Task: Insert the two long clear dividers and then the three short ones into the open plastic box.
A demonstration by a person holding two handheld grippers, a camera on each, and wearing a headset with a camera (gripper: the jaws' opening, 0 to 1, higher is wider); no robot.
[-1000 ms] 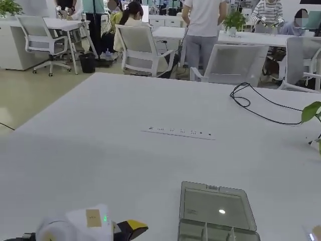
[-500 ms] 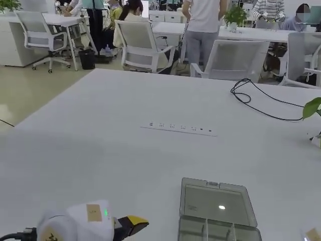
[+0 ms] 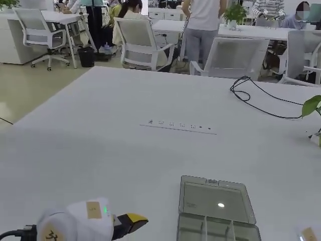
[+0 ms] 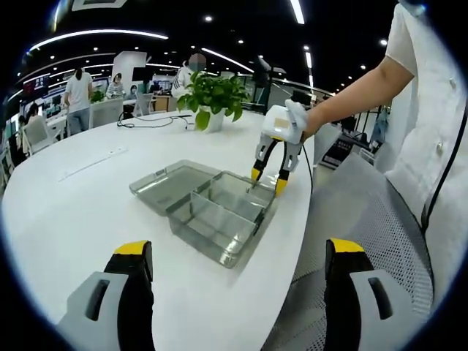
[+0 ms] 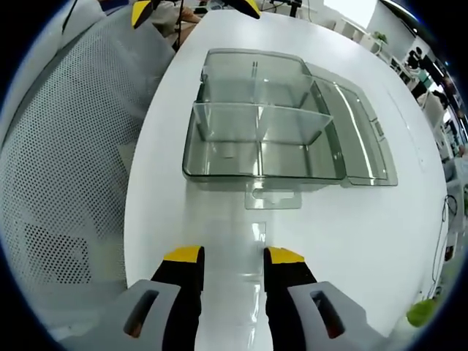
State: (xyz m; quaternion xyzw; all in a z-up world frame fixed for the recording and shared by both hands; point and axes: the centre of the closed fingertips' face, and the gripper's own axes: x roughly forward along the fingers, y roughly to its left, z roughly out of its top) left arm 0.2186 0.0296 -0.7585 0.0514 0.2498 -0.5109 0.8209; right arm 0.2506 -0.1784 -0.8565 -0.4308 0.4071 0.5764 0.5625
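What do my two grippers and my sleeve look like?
Left gripper: white rounded body, tan sticker, green light, black cable, yellow-tipped jaws. Right gripper: white body, dark fingers with yellow tips. You wear a white short sleeve.

White workbench with open plastic box, black cable (looped), potted plant

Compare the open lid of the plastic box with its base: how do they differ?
The lid lies flat and shallow, with no partitions; the base is deeper and split into compartments by clear dividers. The base sits nearer the edge of the table, the lid further in. Both are clear, grey-tinted plastic, joined along one long side.
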